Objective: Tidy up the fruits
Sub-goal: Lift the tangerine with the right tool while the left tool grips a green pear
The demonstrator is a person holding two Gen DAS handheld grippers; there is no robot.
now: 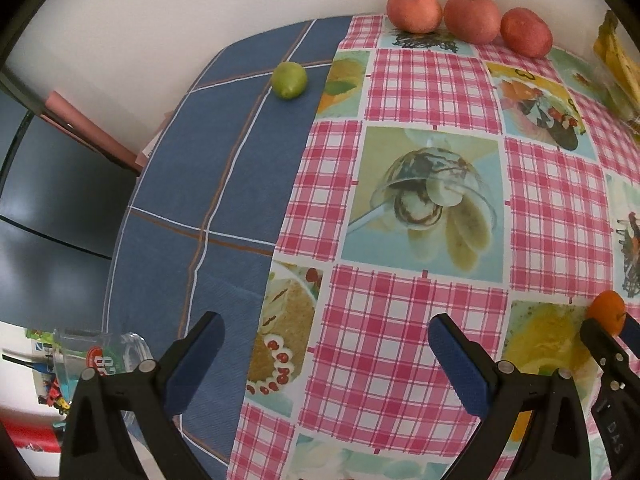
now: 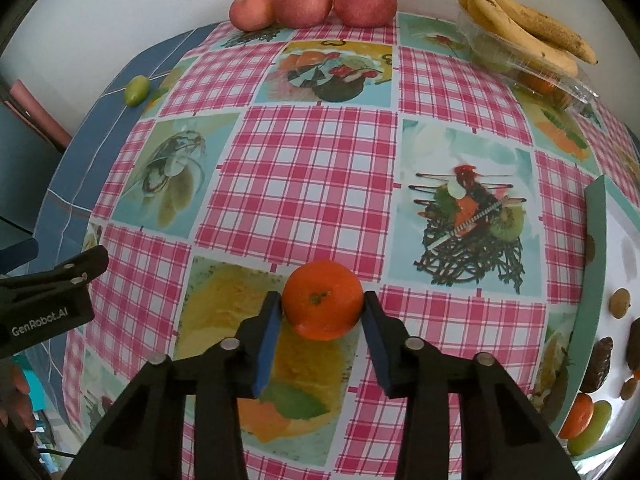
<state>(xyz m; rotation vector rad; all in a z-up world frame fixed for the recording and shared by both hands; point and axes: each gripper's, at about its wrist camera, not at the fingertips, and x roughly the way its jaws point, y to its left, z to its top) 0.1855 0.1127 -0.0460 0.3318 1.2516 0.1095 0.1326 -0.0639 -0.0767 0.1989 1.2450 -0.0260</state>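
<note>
My right gripper [image 2: 322, 304] is shut on an orange mandarin [image 2: 322, 300], both pads against its sides, just above the checked tablecloth. The mandarin also shows in the left wrist view [image 1: 606, 311] at the right edge. My left gripper [image 1: 326, 340] is open and empty above the tablecloth near the front left. Three red apples [image 2: 304, 4] stand in a row at the back by the wall, also in the left wrist view [image 1: 472, 16]. A green lime [image 1: 289, 80] lies on the blue cloth at the back left, also in the right wrist view [image 2: 137, 89].
A bunch of bananas [image 2: 520, 20] lies on a clear plastic box [image 2: 560, 84] at the back right. A printed box [image 2: 608, 280] with fruit pictures stands at the right edge. A plastic cup [image 1: 100, 356] sits off the table's left edge.
</note>
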